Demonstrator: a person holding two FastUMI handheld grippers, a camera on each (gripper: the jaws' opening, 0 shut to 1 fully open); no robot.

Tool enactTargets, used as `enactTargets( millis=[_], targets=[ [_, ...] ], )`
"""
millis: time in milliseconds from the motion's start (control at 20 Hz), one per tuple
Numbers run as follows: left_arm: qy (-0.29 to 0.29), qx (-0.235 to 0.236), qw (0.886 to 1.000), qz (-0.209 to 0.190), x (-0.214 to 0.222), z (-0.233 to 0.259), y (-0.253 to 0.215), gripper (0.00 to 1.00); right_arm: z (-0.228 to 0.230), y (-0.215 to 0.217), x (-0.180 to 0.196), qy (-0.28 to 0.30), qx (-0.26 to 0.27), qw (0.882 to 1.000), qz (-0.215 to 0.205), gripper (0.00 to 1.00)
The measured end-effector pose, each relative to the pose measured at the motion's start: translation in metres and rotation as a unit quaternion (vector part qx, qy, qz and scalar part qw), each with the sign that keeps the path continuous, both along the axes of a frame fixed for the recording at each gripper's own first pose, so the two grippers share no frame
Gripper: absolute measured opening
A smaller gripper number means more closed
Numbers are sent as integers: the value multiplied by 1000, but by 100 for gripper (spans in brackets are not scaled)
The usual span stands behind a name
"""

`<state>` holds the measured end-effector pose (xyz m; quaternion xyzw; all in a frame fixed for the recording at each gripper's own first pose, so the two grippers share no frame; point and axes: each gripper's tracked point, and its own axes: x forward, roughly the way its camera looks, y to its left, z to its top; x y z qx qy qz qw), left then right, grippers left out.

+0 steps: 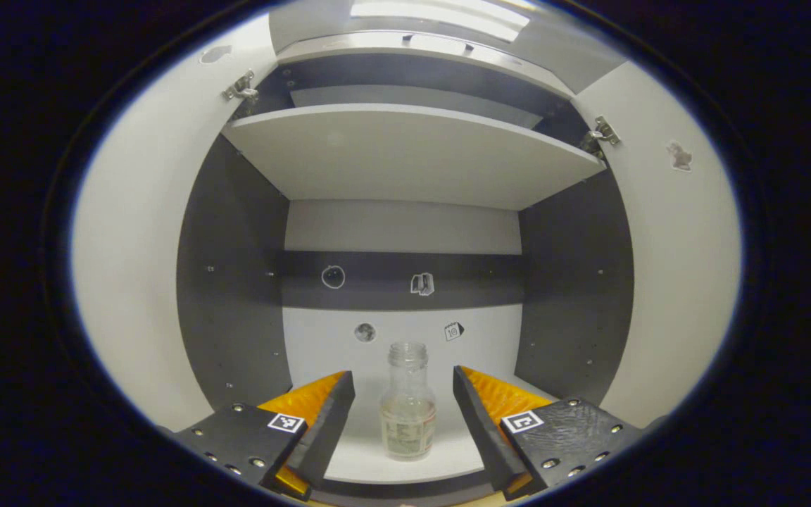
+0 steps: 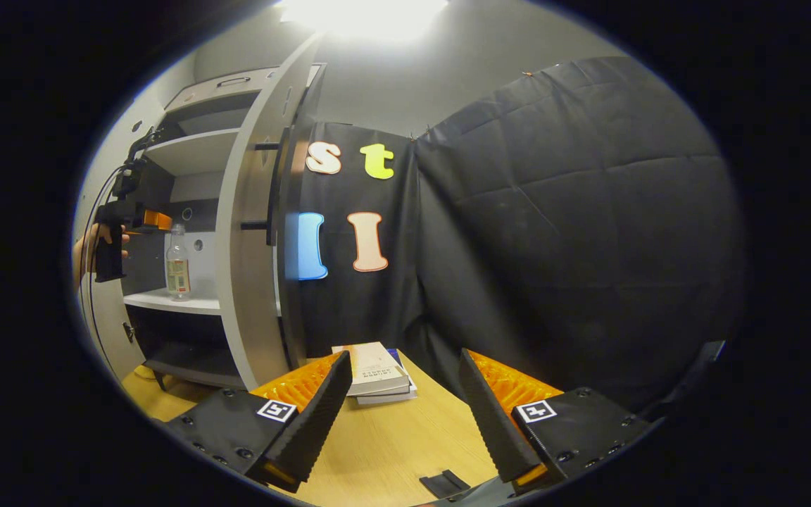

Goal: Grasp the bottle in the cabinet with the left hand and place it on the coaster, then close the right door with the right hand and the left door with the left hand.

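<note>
In the left gripper view we see the clear bottle (image 1: 407, 401) standing upright on the cabinet's lower shelf (image 1: 448, 451). Our left gripper (image 1: 403, 408) has its fingers apart, one on each side of the bottle, not touching it. Both doors are open.

In the right gripper view our right gripper (image 2: 400, 408) hangs over the wooden tabletop (image 2: 377, 451), fingers apart and holding nothing. Books (image 2: 376, 377) lie just beyond. Far left, the bottle (image 2: 177, 266) stands in the cabinet (image 2: 250, 246).

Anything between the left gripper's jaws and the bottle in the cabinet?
Nothing: in the left gripper view the left gripper stands open, with bare white shelf between it and the bottle.
</note>
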<state>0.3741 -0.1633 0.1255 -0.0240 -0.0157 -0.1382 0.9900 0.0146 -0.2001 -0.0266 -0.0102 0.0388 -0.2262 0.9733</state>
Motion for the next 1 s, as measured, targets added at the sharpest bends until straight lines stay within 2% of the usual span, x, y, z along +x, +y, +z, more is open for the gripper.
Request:
enactTargets(
  millis=[350, 550, 650, 750, 850, 1000],
  targets=[
    [31, -1, 999, -10, 59, -23, -10, 86, -12, 0, -4, 18, 4, 999, -33, 97],
    [41, 9, 999, -9, 73, -30, -11, 86, -17, -1, -9, 27, 20, 998, -53, 97],
    [49, 14, 999, -17, 72, -33, -13, 80, -17, -2, -11, 27, 19, 998, -61, 97],
    [45, 8, 999, -4, 77, -31, -11, 64, -15, -2, -11, 27, 9, 998, -60, 98],
    [50, -2, 999, -8, 70, -34, -6, 48, -13, 4, -13, 31, -1, 998, -49, 97],
    [42, -13, 999, -11, 54, -24, 2, 46, -13, 17, -22, 35, -13, 999, -25, 97]
  ],
)
